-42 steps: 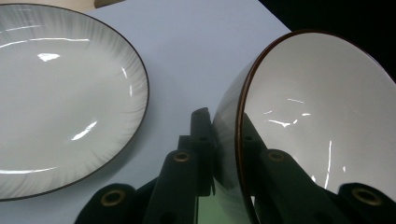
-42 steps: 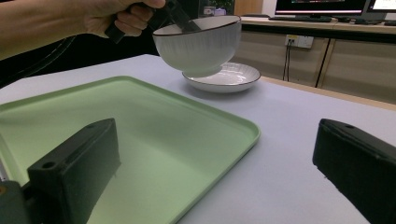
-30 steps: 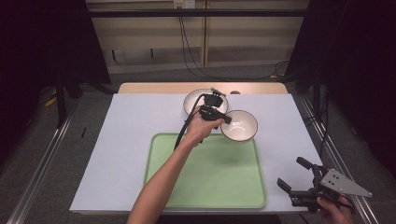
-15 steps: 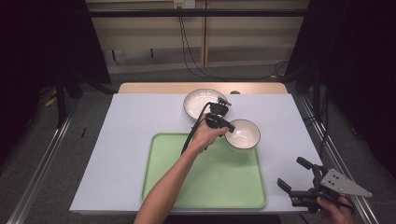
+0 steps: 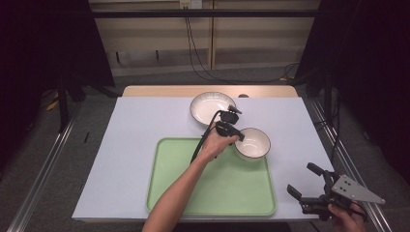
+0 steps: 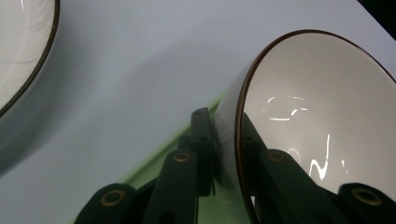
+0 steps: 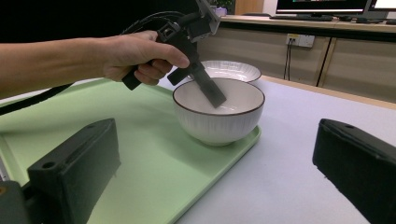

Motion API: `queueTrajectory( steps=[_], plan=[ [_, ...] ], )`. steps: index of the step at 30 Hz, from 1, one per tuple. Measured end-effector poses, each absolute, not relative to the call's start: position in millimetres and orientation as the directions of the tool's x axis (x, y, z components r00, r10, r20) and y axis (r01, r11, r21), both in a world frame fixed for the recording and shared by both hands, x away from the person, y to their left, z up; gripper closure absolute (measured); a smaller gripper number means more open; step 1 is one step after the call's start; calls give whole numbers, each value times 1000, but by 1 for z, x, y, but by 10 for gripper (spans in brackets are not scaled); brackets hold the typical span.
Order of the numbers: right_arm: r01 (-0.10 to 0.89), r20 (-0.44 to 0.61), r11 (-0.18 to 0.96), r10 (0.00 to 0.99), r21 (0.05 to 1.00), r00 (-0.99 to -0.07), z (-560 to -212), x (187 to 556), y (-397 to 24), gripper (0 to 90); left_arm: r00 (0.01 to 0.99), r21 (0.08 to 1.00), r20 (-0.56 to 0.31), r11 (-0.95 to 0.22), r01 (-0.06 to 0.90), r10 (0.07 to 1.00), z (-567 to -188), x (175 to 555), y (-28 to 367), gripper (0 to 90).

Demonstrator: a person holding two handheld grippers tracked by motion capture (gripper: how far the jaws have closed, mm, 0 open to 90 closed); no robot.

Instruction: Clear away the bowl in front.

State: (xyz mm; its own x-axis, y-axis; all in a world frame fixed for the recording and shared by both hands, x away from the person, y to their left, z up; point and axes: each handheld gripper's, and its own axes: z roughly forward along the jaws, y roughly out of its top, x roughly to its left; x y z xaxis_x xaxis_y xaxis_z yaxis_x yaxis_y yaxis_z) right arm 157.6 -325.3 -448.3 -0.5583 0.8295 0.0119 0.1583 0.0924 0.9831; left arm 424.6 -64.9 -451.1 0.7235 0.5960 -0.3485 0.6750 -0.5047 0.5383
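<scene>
Nearest you, your right gripper (image 5: 309, 191) hangs off the table's near right corner, jaws wide apart and empty; leave it parked there, well clear of the work.

Ahead lies the green tray (image 5: 212, 193), bare except at its far right corner. There your left gripper (image 5: 235, 136) is clamped on the near-left wall of the small bowl (image 5: 253, 142), 1 jaw inside and 1 outside, as the left gripper view shows at the brown rim. From the right gripper view the small bowl (image 7: 217, 112) looks to sit on the tray's corner, its side overhanging the tray lip.

My judgement: you are placing this bowl onto the tray. A 1-sided rim grip lets a glazed bowl tilt or slip, so keep the clamp firm, move it further in from the lip, and release only once the base is flat.

Beyond, the larger bowl (image 5: 212, 107) rests on the white mat (image 5: 145, 130), near but apart from the small one.
</scene>
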Motion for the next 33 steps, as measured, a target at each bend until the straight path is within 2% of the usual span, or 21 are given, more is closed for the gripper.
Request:
queueTrajectory(
  steps=[4,12,17,18,21,22,25,26,29,30,33],
  plan=[
    [155,17,84,830,984,-558,-448,157,-324,0,718,552,-370,-482,680,589,-455,425,-63,812],
    [156,11,91,830,984,-558,-448,157,-325,0,723,573,-360,-472,670,589,-455,423,-63,803],
    [157,13,91,830,983,-558,-448,158,-325,0,734,603,-344,-462,651,585,-456,421,-61,728],
    [159,18,85,832,984,-555,-448,158,-324,0,744,610,-327,-471,637,583,-456,420,-61,670],
    [160,18,86,831,983,-556,-448,158,-324,0,744,629,-318,-456,629,587,-454,419,-62,562],
    [156,15,87,828,984,-561,-448,158,-324,0,752,631,-307,-467,620,583,-453,419,-61,562],
    [159,17,87,830,983,-558,-448,157,-325,0,753,648,-299,-455,611,586,-450,418,-61,432],
    [157,18,85,828,984,-561,-448,157,-324,0,759,656,-277,-461,598,590,-449,418,-60,325],
    [155,15,88,828,984,-561,-448,158,-324,0,741,655,-295,-437,617,603,-448,418,-60,173],
    [158,18,85,827,984,-561,-448,157,-324,0,741,664,-276,-436,607,612,-446,418,-58,127],
    [158,17,87,829,984,-559,-448,158,-324,0,741,680,-274,-422,600,614,-445,418,-57,74]
  ],
)
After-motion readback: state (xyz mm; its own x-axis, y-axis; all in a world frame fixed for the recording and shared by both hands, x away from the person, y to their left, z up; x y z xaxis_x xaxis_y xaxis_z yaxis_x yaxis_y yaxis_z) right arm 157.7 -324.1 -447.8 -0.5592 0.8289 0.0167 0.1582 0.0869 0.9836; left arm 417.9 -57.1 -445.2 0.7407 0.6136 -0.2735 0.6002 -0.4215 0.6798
